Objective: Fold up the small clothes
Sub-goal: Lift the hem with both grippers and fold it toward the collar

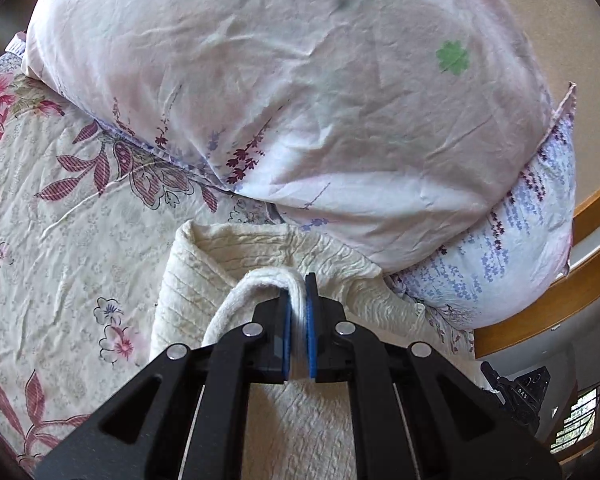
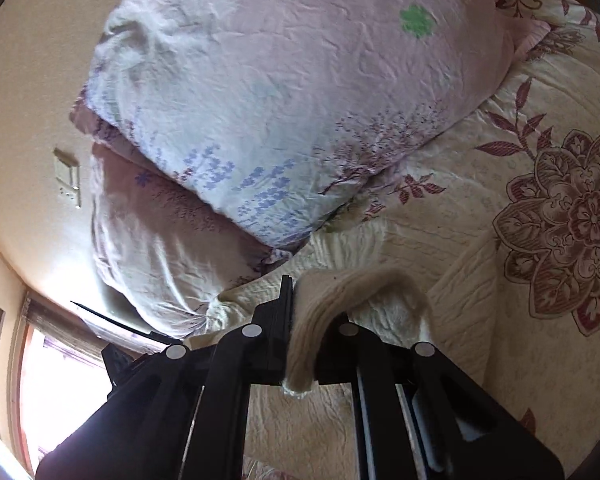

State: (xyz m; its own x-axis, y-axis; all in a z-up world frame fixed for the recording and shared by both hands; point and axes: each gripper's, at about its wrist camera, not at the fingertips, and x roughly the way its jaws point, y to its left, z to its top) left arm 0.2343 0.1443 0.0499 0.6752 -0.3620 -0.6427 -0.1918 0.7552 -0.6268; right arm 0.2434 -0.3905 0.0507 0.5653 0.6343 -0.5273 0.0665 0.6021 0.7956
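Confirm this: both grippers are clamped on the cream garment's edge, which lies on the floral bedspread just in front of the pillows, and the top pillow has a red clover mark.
One detail is wrong: the clover mark on the top pillow is green, as both wrist views show. The rest stands: left gripper and right gripper both clamp the cream garment on the floral bedspread.

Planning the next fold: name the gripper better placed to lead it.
Neither clearly. The left gripper and right gripper are both shut on the cream garment, its edge looping over each, near the pillows. Move them together.
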